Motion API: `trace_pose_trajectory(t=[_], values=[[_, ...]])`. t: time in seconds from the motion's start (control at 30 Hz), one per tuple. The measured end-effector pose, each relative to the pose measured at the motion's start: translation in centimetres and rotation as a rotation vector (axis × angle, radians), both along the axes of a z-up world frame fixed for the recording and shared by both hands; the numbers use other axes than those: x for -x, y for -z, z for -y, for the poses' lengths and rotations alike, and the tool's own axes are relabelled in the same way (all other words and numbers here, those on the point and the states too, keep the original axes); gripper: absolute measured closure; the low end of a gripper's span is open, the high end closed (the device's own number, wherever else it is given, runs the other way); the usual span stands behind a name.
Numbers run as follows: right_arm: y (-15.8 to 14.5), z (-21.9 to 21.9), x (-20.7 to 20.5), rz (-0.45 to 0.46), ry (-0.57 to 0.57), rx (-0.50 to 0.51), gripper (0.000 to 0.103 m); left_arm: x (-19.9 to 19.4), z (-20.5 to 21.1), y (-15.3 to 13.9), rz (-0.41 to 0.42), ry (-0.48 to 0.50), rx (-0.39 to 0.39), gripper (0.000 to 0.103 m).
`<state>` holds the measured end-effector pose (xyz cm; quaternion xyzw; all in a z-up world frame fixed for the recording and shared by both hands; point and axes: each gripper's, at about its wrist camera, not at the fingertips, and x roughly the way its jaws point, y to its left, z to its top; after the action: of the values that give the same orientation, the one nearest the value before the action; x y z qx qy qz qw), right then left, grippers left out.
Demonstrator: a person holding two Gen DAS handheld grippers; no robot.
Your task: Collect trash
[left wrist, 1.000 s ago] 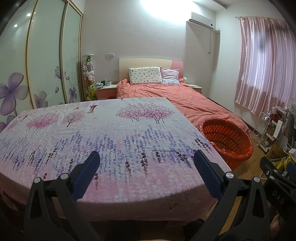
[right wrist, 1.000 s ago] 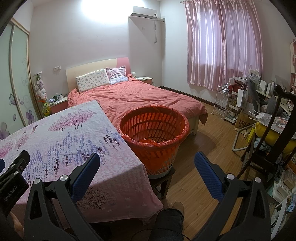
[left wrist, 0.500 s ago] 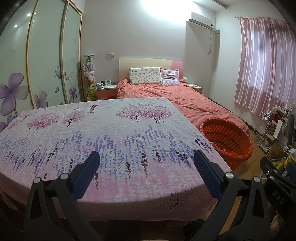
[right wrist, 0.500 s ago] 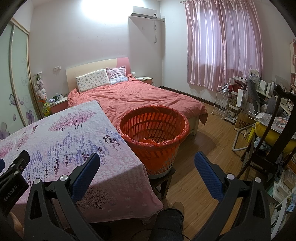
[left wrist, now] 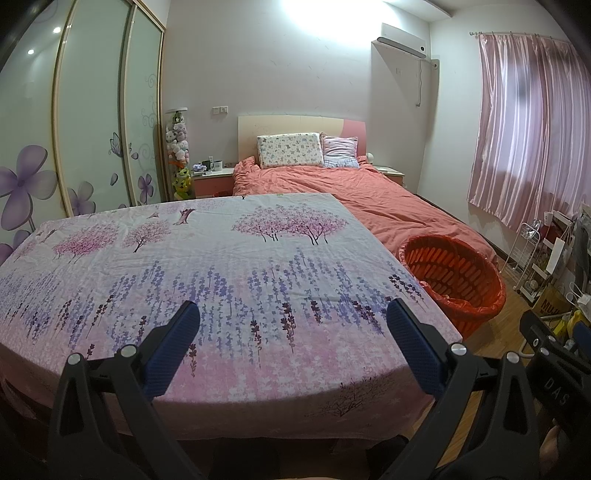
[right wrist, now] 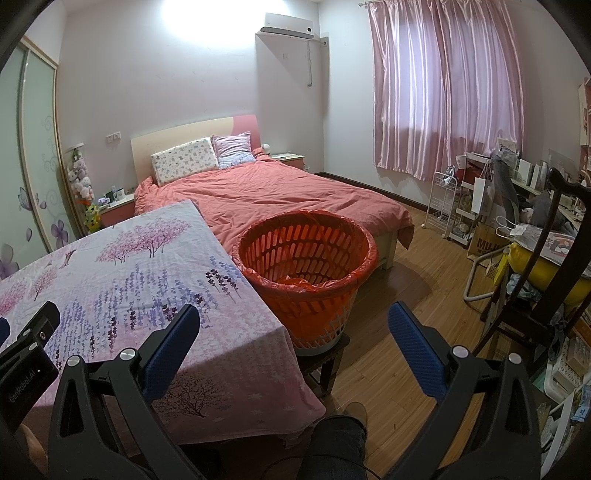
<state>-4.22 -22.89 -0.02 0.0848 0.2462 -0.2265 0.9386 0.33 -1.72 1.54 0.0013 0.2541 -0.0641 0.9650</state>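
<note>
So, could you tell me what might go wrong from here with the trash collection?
1. The orange basket stands raised on a small stool close beside the table; a bump from the right tongs might tip it.
2. The floral cloth hangs loose over the table edge, so the open left tongs could snag and drag it.
3. No trash shows on the cloth, so searching may waste motion.

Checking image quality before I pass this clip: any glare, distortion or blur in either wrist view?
Left wrist view: blown-out glare on the wall above the bed, strong fisheye bending of the floral tablecloth, dark vignette corners, focus sharp. Right wrist view: the same glare patch on the wall, curtain lit from behind, orange basket crisp.
</note>
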Motion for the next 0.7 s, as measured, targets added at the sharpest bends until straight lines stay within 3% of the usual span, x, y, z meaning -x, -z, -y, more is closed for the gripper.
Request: trace_pose_trajectory(t=[0.7], values=[[-0.04,0.03,0.09,0.001,0.0,0.0,0.002,0.3,-0.24,0.23,0.0,-0.017,-0.008,0.004]])
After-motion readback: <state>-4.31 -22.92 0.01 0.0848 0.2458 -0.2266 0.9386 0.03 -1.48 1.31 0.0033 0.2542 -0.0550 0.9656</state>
